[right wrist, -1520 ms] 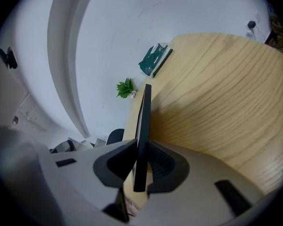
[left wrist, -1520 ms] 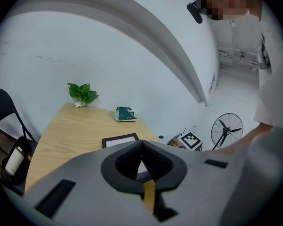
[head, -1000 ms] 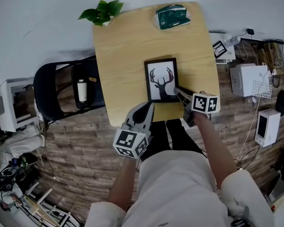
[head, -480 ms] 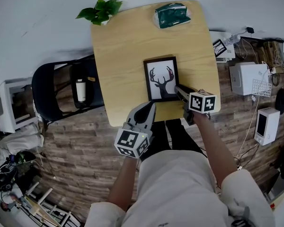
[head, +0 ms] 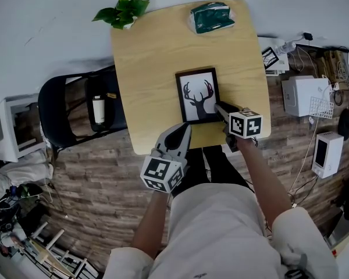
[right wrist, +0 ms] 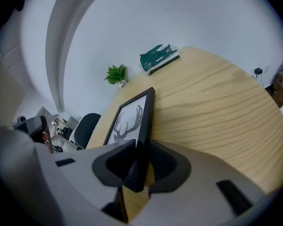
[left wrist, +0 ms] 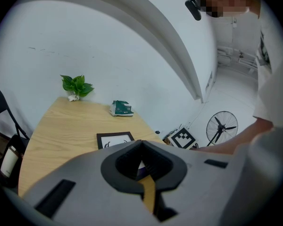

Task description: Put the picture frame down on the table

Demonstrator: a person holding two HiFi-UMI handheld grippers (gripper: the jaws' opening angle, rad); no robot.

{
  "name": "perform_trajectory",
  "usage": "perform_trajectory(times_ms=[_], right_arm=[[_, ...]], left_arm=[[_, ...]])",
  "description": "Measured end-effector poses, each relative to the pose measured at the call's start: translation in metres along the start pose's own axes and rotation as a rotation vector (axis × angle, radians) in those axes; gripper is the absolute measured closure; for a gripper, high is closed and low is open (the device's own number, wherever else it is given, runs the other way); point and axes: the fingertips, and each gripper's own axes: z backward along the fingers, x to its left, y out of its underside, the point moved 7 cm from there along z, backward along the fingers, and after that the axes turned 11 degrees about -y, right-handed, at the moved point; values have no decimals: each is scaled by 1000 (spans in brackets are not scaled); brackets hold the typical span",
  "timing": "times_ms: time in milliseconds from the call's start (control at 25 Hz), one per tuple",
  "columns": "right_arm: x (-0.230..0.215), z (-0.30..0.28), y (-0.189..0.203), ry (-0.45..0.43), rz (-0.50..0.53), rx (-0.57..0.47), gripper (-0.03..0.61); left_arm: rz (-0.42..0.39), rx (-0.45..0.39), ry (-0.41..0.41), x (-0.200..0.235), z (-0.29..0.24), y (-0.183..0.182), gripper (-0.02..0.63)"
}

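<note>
The picture frame (head: 196,95), black-edged with a deer-antler print, lies flat or nearly flat on the light wooden table (head: 151,57), toward its front edge. My right gripper (head: 222,110) is shut on the frame's lower right corner. In the right gripper view the frame's edge (right wrist: 142,126) runs between the two dark pads of that gripper (right wrist: 137,166). My left gripper (head: 179,137) hovers at the table's front edge, just below the frame, shut and empty. In the left gripper view its tips (left wrist: 141,143) meet, with the frame (left wrist: 114,139) beyond them.
A small green plant (head: 121,11) and a green tissue pack (head: 210,17) sit at the table's far edge. A black chair (head: 75,112) holding a bottle (head: 99,110) stands to the left. White boxes (head: 305,97) and cables lie on the floor to the right.
My right gripper has shifted slightly left with the frame corner in it. The left gripper has hardly moved.
</note>
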Motion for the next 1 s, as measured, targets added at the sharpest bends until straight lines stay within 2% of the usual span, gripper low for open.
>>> perform_trajectory(times_ms=[480,1000], right_arm=[[2,-2,-1,71,93,39,486],[0,-1,-4,78,89,36,489]], left_arm=[[3,7,-4,-2,-1,1,607],[9,2,-14,-2,1,4,607]])
